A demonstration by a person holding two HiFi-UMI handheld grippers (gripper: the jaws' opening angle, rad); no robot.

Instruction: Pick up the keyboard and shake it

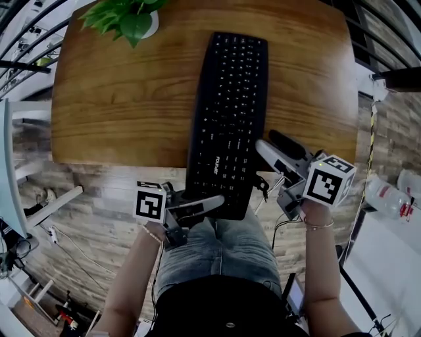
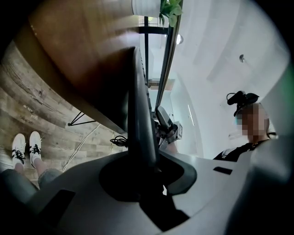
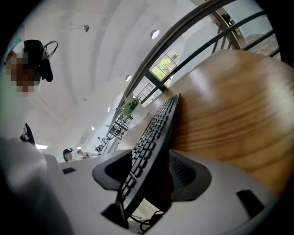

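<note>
The left tongs [image 1: 205, 204] are clamped on the near left edge of the black rectangular plastic keyboard [image 1: 227, 112]. The right tongs [image 1: 273, 149] are spread, and the keyboard's right edge is set between the pads without being pinched. The keyboard is laid lengthwise on the brown wooden desk [image 1: 118, 99], with its near end carried past the desk edge. A green potted plant [image 1: 128, 16] is placed at the far left.
</note>
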